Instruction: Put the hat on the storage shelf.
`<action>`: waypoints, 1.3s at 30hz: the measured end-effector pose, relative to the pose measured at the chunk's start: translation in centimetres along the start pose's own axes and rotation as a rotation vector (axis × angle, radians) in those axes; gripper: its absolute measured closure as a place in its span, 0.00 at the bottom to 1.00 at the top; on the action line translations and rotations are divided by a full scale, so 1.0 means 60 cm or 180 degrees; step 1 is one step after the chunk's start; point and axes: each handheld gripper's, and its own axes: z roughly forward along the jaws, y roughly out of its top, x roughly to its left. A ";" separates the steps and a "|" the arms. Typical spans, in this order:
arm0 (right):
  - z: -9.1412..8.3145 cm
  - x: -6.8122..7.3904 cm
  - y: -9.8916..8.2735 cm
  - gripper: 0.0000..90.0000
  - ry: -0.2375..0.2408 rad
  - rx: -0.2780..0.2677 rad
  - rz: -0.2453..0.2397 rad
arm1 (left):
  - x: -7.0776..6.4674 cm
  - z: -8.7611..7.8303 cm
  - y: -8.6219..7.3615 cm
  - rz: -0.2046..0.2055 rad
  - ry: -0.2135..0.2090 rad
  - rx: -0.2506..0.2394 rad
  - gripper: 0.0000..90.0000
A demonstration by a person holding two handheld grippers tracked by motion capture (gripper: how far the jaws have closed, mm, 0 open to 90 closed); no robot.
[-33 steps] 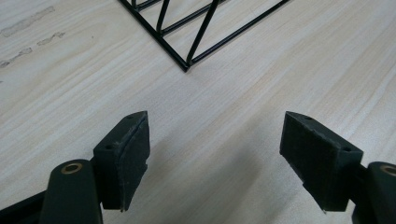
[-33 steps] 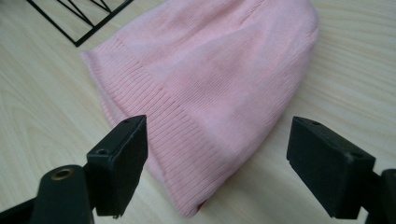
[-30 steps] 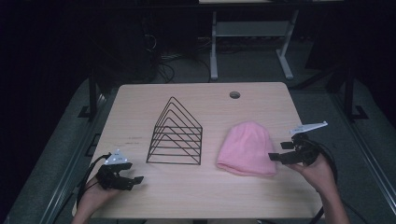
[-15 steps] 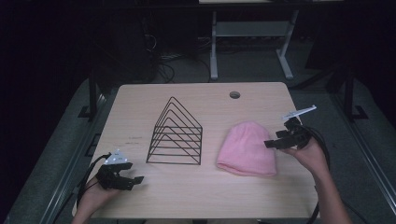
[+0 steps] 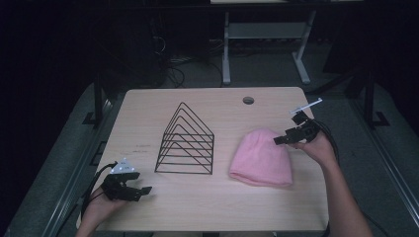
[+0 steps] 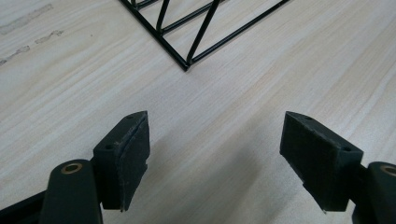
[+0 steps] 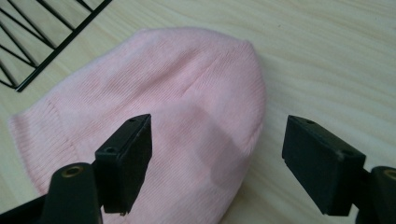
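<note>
A pink knit hat (image 5: pixel 261 158) lies flat on the wooden table (image 5: pixel 212 207), right of centre. My right gripper (image 5: pixel 277 140) hovers at the hat's far right edge, pointing left over it. In the right gripper view the hat (image 7: pixel 163 107) lies under the open jaws (image 7: pixel 217 140). These jaws have just been closing a little, and nothing is pressed between them. My left gripper (image 5: pixel 143 190) rests low at the table's front left, open (image 6: pixel 215 135) over bare wood. A black wire rack (image 5: pixel 187 140) shaped like a row of triangles stands in the middle.
A corner of the wire rack (image 6: pixel 205 28) lies just beyond my left gripper, and another part of the rack (image 7: pixel 42 32) sits past the hat. A round cable hole (image 5: pixel 248 100) is near the table's far edge. A white desk frame (image 5: pixel 267 44) stands behind the table.
My right gripper has moved from beside the hat's right edge toward the far side and left, over the hat's top. The left gripper has stayed still.
</note>
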 end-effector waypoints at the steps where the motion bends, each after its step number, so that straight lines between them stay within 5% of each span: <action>1: 0.004 -0.002 0.003 0.28 -0.0004 0.0022 -0.0001 | -0.001 0.000 0.000 -0.0022 -0.0004 -0.0002 0.27; 23: 0.084 -0.034 0.017 0.52 0.0197 0.0446 0.0262 | 0.008 0.000 -0.003 -0.0010 -0.0021 0.0044 0.27; 30: 0.090 -0.038 0.013 0.56 0.0281 0.0433 0.0324 | 0.006 0.000 -0.003 -0.0024 -0.0024 0.0049 0.27; 39: 0.091 -0.037 0.002 0.81 0.0538 0.0309 0.0451 | 0.008 -0.001 -0.003 -0.0008 -0.0021 0.0049 0.27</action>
